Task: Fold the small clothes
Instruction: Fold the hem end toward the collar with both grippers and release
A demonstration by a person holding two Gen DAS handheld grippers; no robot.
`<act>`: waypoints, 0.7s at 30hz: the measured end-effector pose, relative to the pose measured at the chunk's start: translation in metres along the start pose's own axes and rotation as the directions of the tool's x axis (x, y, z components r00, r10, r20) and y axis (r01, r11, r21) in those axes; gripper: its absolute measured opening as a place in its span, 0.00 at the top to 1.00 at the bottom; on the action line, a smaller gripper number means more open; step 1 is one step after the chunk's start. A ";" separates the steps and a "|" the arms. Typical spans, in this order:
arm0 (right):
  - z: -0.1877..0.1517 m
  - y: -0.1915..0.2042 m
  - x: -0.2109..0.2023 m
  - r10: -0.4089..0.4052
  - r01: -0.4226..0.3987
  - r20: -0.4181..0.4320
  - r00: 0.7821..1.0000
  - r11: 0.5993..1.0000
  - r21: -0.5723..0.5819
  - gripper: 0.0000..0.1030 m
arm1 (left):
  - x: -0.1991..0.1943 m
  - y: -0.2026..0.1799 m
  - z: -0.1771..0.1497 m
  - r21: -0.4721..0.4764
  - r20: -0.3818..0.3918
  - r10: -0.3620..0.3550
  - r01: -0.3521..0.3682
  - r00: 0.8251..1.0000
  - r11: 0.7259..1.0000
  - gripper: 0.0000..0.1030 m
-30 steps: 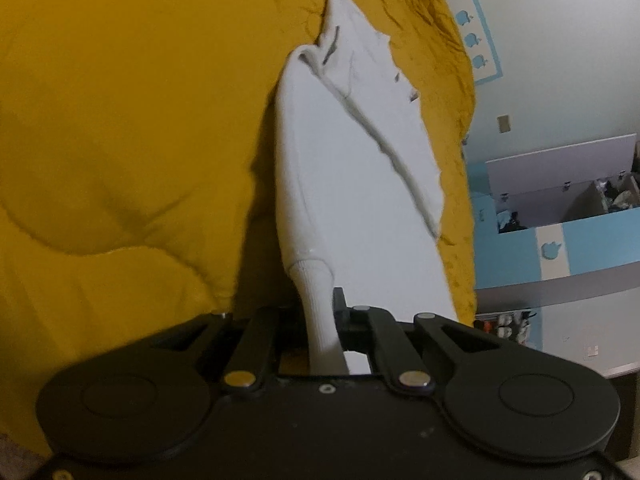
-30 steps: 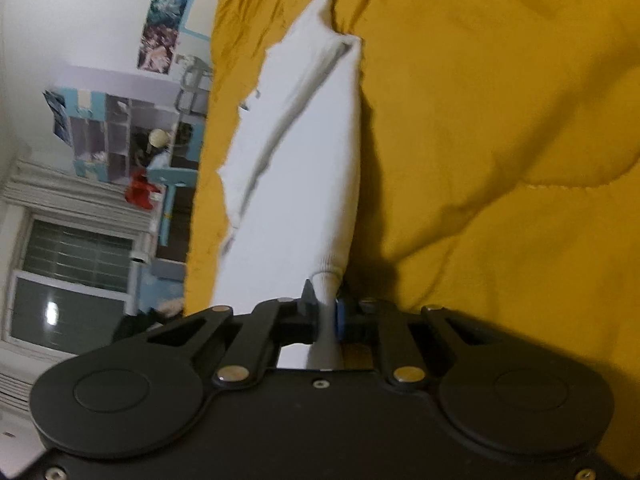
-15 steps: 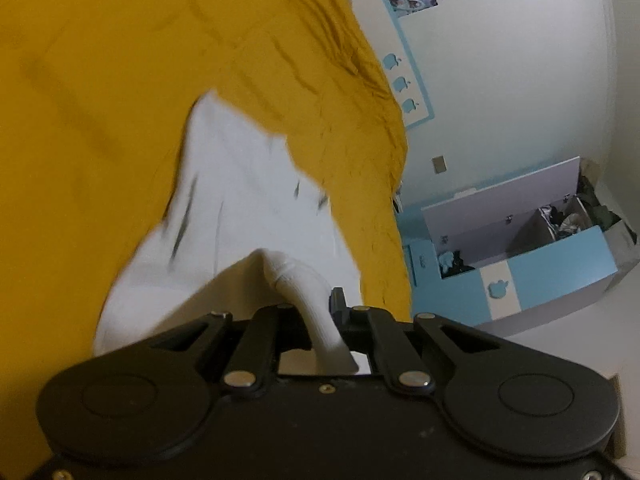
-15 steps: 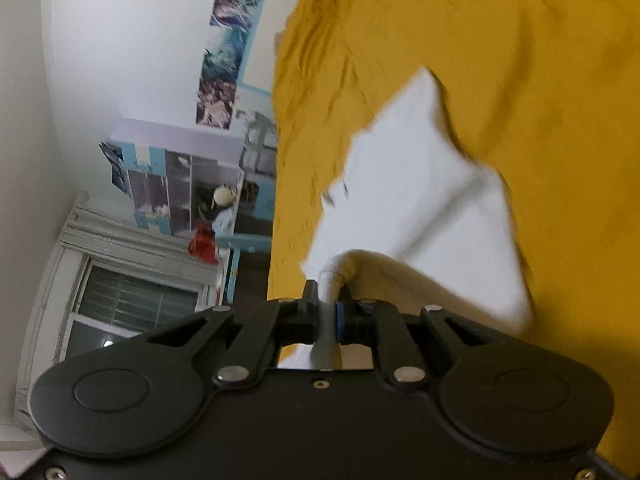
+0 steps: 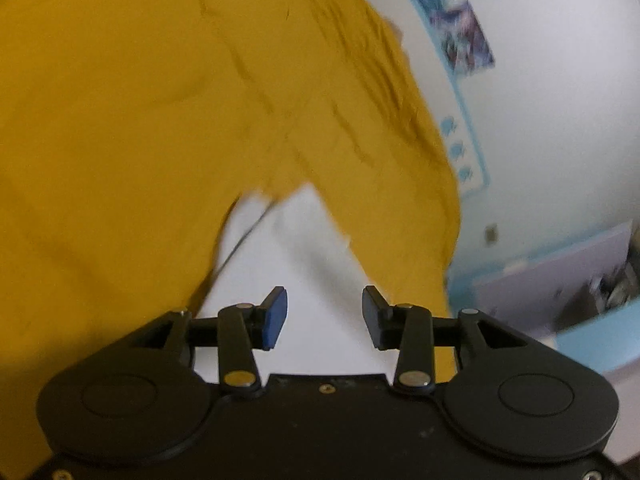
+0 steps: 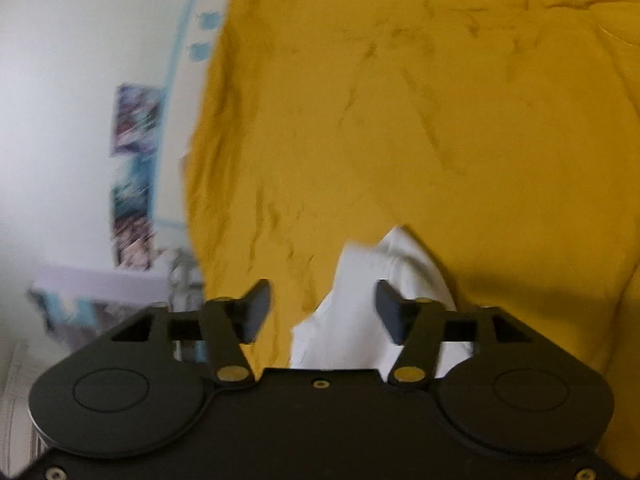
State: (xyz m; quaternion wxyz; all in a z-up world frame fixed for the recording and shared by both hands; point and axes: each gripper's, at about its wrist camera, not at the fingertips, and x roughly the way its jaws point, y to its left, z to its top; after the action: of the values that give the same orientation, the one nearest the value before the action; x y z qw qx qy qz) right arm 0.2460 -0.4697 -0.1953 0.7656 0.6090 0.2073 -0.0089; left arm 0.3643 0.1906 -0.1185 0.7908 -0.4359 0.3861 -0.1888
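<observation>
The shirt is lying soft, light and limp on the yellow bed beneath my left tongs and right tongs, both opening empty, so I'm judging an edge or cuff the best hold.

Nothing legible from either of my wrist views. The posters on the white wall show colour patches only, smeared by blur; I make out no lettering on them. The pale blue shapes along the blue wall strip are small motifs, not characters. My gripper bodies carry no brand mark or number that I can make out. No tag or print shows on the white garment.
</observation>
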 end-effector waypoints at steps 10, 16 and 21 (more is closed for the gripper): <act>-0.116 -0.055 -0.104 -0.097 0.059 -0.301 0.949 0.989 -0.133 0.31 | -0.051 0.062 -0.101 -0.128 -0.090 0.165 -0.176 0.982 0.976 0.60; -0.113 -0.076 -0.095 -0.100 0.096 -0.228 0.969 0.995 -0.029 0.31 | -0.026 0.062 -0.093 -0.189 -0.034 0.157 -0.161 0.987 0.969 0.54; -0.104 -0.077 -0.070 -0.109 0.113 -0.165 0.980 0.994 0.013 0.31 | 0.007 0.067 -0.081 -0.262 0.012 0.183 -0.173 0.983 0.949 0.48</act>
State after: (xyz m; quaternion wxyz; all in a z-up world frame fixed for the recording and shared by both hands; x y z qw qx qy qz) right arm 0.1302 -0.4093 -0.2617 0.7372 0.6038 0.3032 -0.0038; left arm 0.3033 0.1790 -0.2036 0.7476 -0.5024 0.4307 -0.0565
